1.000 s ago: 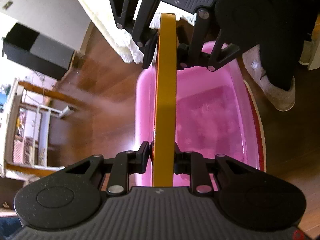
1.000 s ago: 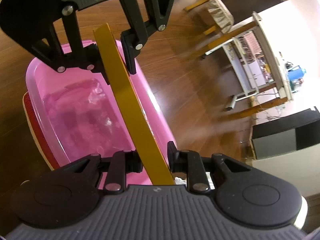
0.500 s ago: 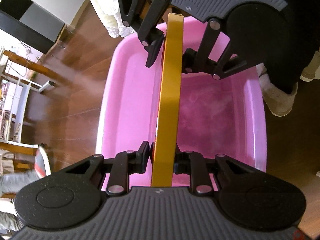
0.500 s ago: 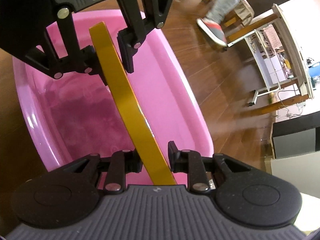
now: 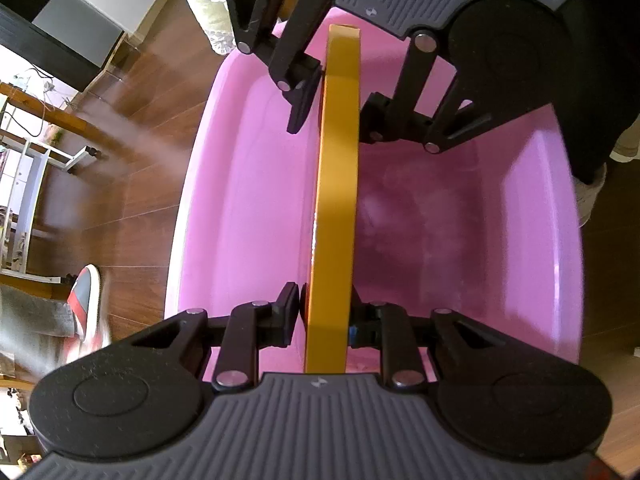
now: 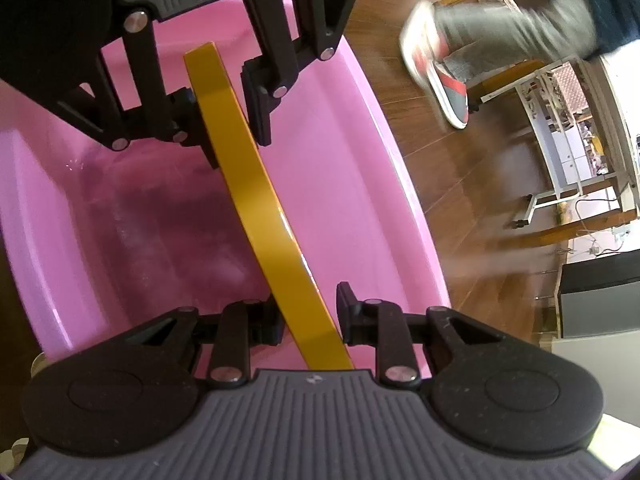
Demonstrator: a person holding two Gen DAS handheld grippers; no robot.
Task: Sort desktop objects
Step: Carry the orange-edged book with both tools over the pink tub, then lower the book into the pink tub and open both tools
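The jaws of the left gripper (image 5: 325,308) are closed on one end of a long, thin yellow slab (image 5: 336,200), seen edge-on, one pad pressed to each flat side. The right gripper (image 6: 308,312) faces it from the far end and clamps the same slab, which crosses its view at a slant; a sliver of pink shows beside one of its fingers (image 6: 344,304). The slab hangs on edge between the two tools over the open mouth of a pink plastic tub (image 5: 240,200), roughly along the tub's length. Whether its lower edge touches the tub's bottom cannot be told. The tub stands on a dark wooden floor (image 5: 132,220). Beside it a person in grey trousers steps past in a red, grey and white sneaker (image 6: 448,92), blurred by motion. A pale lace-edged cloth (image 5: 208,12) hangs near one end of the tub.
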